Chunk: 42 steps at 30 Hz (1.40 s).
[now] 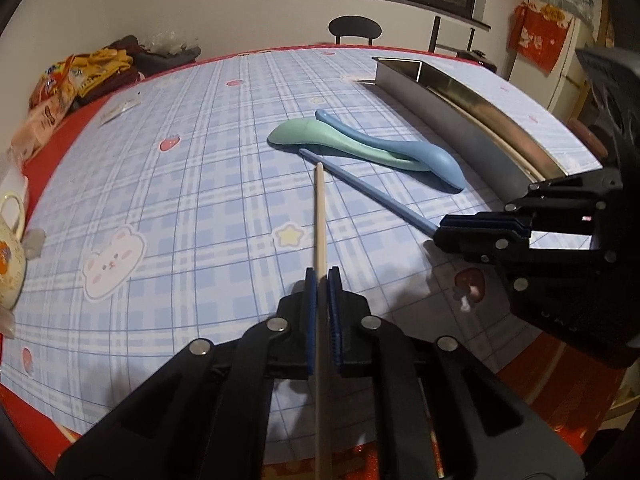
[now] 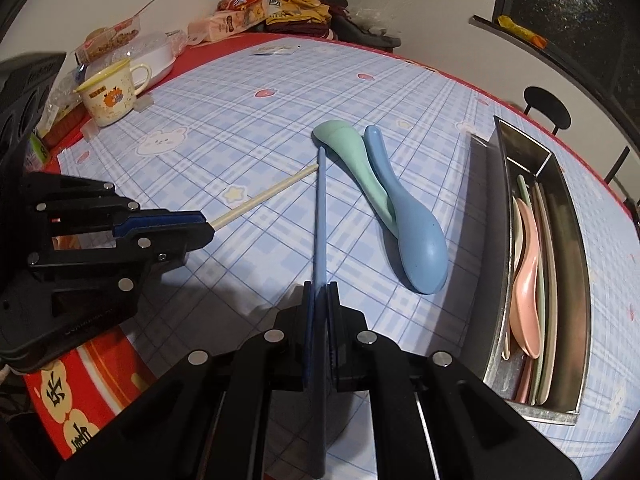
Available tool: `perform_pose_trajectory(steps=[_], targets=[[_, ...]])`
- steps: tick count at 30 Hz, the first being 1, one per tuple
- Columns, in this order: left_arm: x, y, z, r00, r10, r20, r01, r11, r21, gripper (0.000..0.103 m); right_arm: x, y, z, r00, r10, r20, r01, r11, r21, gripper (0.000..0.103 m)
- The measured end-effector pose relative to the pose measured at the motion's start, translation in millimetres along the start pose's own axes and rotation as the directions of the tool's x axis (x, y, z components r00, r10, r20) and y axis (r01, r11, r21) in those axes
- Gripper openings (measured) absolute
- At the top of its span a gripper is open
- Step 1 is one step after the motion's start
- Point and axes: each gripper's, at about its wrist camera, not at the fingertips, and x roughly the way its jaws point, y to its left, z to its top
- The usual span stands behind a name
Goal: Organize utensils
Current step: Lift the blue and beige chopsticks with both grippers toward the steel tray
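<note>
My left gripper (image 1: 322, 280) is shut on a beige chopstick (image 1: 320, 216); it also shows in the right wrist view (image 2: 200, 224) with the chopstick (image 2: 264, 198). My right gripper (image 2: 320, 294) is shut on a blue chopstick (image 2: 321, 216); it shows in the left wrist view (image 1: 444, 232) with the chopstick (image 1: 368, 188). The two chopstick tips meet near a green spoon (image 1: 316, 136) (image 2: 352, 152) and a blue spoon (image 1: 424, 158) (image 2: 412, 232) lying crossed on the table. A steel tray (image 2: 576, 264) (image 1: 448, 120) at the right holds a pink spoon (image 2: 528, 280) and several other utensils.
The table has a blue plaid cloth (image 1: 180, 200) with red edges. A yellow mug (image 2: 110, 96), a white container (image 2: 156, 56) and snack packets (image 2: 244, 8) crowd the far left corner. A black chair (image 1: 354, 30) stands behind the table.
</note>
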Motion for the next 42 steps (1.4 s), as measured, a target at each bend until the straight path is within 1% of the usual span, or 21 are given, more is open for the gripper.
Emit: perform_pose_trajectory(steps=[4,7,9,13,17,19,22,28,30,34,39,41,42], targets=[[-1,3,-1,1.000,-0.006,0.005,0.006,1.000,-0.016,0.010,-1,2,-3,1.000,-0.013,0.018,0.013,1.000,-0.002,0.007],[-3,15,-3,1.000,-0.029,0.012,0.029,0.996,-0.082,0.010,-2,5,-8,0.998,-0.036,0.053,0.037,0.999,-0.012,0.007],[-5,24,-4,0.998,-0.052,0.024,0.054,0.990,-0.129,0.010,-2,6,-8,0.997,-0.040,0.059,0.041,0.999,-0.020,0.007],[-12,28,-6,0.996,-0.065,0.060,0.073,0.986,-0.151,0.010,-3,5,-9,0.997,-0.036,0.066,0.037,0.999,-0.013,0.007],[-17,32,-7,0.992,-0.081,0.094,0.096,0.981,-0.171,0.010,-5,13,-11,0.995,-0.062,0.082,0.066,0.996,-0.052,0.006],[-21,36,-9,0.990,-0.085,0.112,0.105,0.977,-0.186,0.010,-11,18,-13,0.989,-0.089,0.116,0.097,0.993,-0.069,0.006],[-26,41,-9,0.986,-0.083,0.143,0.113,0.971,-0.211,0.010,-23,18,-16,0.978,-0.107,0.181,0.119,0.991,-0.057,0.006],[-39,39,-11,0.978,-0.049,0.202,0.092,0.974,-0.208,0.010,-45,5,-21,0.949,-0.122,0.292,0.123,0.992,0.015,0.006],[-42,39,-12,0.976,-0.050,0.211,0.095,0.974,-0.206,0.010,-49,1,-22,0.943,-0.121,0.309,0.115,0.993,0.036,0.006],[-45,42,-14,0.973,-0.051,0.226,0.102,0.971,-0.218,0.010,-51,-4,-22,0.942,-0.118,0.313,0.103,0.993,0.064,0.006],[-50,45,-15,0.966,-0.048,0.255,0.106,0.970,-0.219,0.010,-56,-4,-25,0.931,-0.126,0.343,0.105,0.991,0.079,0.006],[-52,45,-16,0.962,-0.055,0.266,0.116,0.969,-0.219,0.010,-59,-6,-26,0.927,-0.122,0.353,0.097,0.991,0.088,0.006],[-52,47,-16,0.961,-0.070,0.268,0.132,0.966,-0.223,0.010,-59,-8,-26,0.927,-0.119,0.356,0.091,0.991,0.095,0.006]])
